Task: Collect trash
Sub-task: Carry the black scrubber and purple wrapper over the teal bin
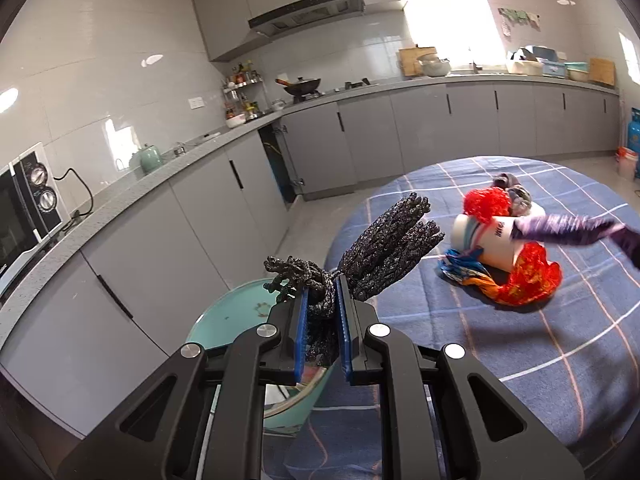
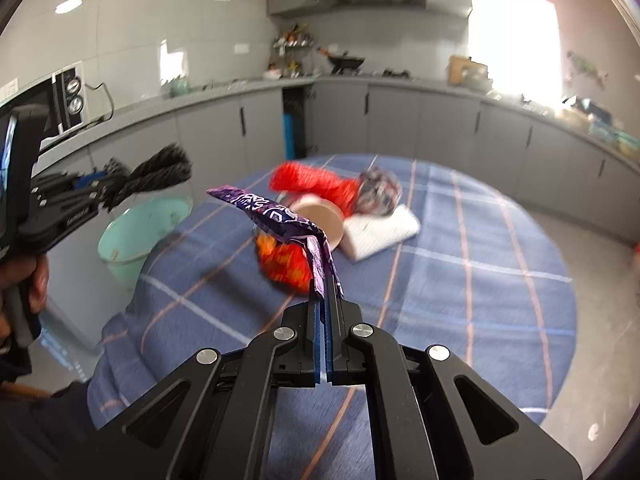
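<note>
My left gripper point(image 1: 322, 304) is shut on a black glittery wrapper point(image 1: 388, 248) and holds it in the air above the teal bin point(image 1: 224, 320) beside the table. It also shows in the right wrist view point(image 2: 96, 192). My right gripper point(image 2: 326, 304) is shut on a purple wrapper point(image 2: 276, 216), held above the blue checked tablecloth point(image 2: 480, 280). The purple wrapper shows blurred in the left wrist view point(image 1: 568, 228). A trash pile lies on the table: a white paper cup point(image 1: 488, 240), red wrappers point(image 1: 528, 276), a white packet point(image 2: 384, 232).
The teal bin point(image 2: 140, 232) stands on the floor at the table's left edge. Grey kitchen cabinets point(image 1: 200, 216) and a counter with a microwave point(image 1: 24, 208) run along the left and back. A person's hand point(image 2: 24, 280) holds the left gripper.
</note>
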Demonstrator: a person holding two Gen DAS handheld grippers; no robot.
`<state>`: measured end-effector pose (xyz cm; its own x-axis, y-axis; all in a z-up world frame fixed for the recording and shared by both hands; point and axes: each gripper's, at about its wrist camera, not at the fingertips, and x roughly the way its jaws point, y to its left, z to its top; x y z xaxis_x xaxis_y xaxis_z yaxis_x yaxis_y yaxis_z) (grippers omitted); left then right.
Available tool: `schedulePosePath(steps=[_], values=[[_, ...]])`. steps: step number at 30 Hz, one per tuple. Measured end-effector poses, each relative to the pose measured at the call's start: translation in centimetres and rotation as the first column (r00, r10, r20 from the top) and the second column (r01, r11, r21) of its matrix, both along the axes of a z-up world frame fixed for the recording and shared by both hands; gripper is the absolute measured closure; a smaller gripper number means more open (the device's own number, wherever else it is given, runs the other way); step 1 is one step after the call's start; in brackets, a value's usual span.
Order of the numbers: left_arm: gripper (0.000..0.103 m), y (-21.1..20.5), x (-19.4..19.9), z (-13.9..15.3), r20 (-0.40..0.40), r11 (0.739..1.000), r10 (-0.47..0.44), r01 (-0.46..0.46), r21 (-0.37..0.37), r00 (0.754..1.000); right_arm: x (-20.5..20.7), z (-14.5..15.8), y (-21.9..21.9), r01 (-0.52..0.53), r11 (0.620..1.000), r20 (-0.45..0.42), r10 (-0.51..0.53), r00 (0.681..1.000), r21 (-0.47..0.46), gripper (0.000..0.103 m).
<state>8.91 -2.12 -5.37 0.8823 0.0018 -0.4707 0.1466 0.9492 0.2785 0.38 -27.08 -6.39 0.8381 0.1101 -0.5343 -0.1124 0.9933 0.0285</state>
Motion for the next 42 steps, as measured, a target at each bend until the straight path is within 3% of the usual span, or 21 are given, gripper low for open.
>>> schedulePosePath(steps=[8, 42], values=[[0.089, 0.6, 0.1, -0.1, 0.000, 1.000, 0.031, -0.031, 0.003, 1.000, 1.4, 0.3, 0.2, 0.068, 0.997, 0.029, -0.067, 0.997, -0.030, 0.101], [0.089, 6.0, 3.4, 0.6, 0.003, 0.991, 0.131, -0.130, -0.037, 0.991, 8.0, 1.9, 6.5, -0.047, 0.999, 0.075, 0.048, 0.996, -0.020, 0.100]])
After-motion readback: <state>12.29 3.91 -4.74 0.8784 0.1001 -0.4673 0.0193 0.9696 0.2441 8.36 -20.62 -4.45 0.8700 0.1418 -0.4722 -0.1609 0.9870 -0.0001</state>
